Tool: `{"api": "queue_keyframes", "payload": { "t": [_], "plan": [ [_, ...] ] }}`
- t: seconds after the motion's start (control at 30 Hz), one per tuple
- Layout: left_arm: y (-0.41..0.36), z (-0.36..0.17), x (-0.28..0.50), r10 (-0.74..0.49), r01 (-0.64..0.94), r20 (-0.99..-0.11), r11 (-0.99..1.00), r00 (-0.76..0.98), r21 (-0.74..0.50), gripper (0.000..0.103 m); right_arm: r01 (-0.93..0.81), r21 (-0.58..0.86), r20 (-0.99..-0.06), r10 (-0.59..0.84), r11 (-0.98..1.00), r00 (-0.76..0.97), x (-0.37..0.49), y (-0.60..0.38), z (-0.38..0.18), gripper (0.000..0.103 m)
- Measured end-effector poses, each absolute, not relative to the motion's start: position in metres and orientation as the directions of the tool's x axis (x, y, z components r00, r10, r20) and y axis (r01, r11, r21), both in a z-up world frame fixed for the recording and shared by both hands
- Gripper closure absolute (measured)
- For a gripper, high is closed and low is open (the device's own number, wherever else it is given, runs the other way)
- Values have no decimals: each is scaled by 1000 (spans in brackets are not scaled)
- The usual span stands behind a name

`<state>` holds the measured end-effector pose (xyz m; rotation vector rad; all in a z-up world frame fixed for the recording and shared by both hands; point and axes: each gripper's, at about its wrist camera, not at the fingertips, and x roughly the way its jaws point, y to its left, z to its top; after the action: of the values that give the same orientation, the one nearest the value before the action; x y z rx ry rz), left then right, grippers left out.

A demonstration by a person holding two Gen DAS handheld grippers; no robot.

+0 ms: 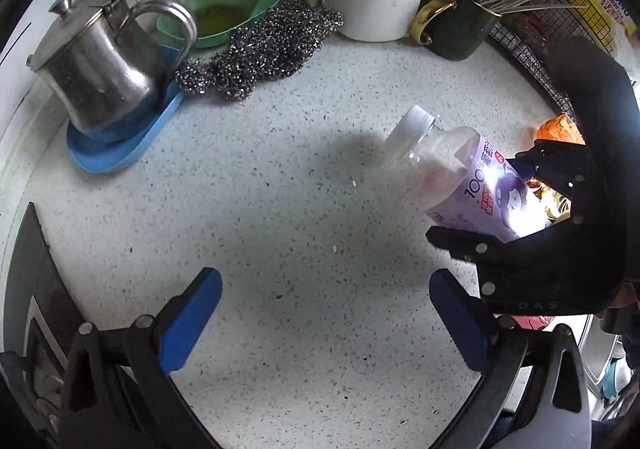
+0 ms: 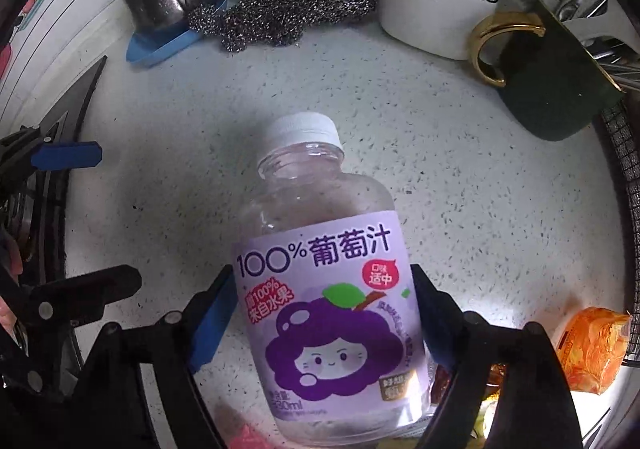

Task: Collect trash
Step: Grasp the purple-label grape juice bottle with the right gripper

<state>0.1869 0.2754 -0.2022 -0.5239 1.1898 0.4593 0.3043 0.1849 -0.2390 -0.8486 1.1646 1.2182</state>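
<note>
A: Which step is this?

B: The pickup of the grape juice bottle [image 2: 324, 285], I judge. It looks empty, white cap on, and sits tilted between the blue pads of the right gripper [image 2: 320, 313], above the speckled white table [image 2: 460, 189].

A: Is it gripped?

B: The pads stand at the purple label on both sides, and the left pad looks to touch it. The right one is half hidden behind the bottle, so I cannot tell whether it presses. I would call the grasp closing rather than settled.

A: And the other hand?

B: The left gripper [image 1: 326, 313] hangs over bare table, fingers spread wide, nothing between them.

A: What does the next move call for?

B: A firm squeeze on the label band, since a thin, light bottle may slip or buckle, then a lift clear of the dark green mug [image 2: 560, 89] with the gold handle. An orange wrapper [image 2: 592, 353] lies at the table's edge just beside the bottle; it looks like trash too, a likely job for the free hand.
</note>
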Motion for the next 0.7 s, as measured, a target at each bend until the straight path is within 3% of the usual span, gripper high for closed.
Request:
{"api": "queue_keyframes", "payload": {
  "t": [0.03, 0.27, 0.47, 0.7],
  "plan": [
    [275, -202, 185, 58, -593, -950, 792, 308, -144, 0, -981, 79, -967, 252, 178, -33, 302, 185, -238, 36],
    [266, -192, 174, 43, -570, -940, 804, 338, -168, 0, -982, 54, -957, 291, 181, 1, 285, 172, -230, 38],
    [245, -174, 188, 11, -481, -924, 856, 381, -188, 0, -937, 76, -925, 375, 342, 62, 285, 119, -192, 38],
    [205, -154, 228, -41, -319, -905, 928, 424, -191, 0, -814, 109, -916, 376, 570, 141, 303, 38, -158, 38]
  ]
}}
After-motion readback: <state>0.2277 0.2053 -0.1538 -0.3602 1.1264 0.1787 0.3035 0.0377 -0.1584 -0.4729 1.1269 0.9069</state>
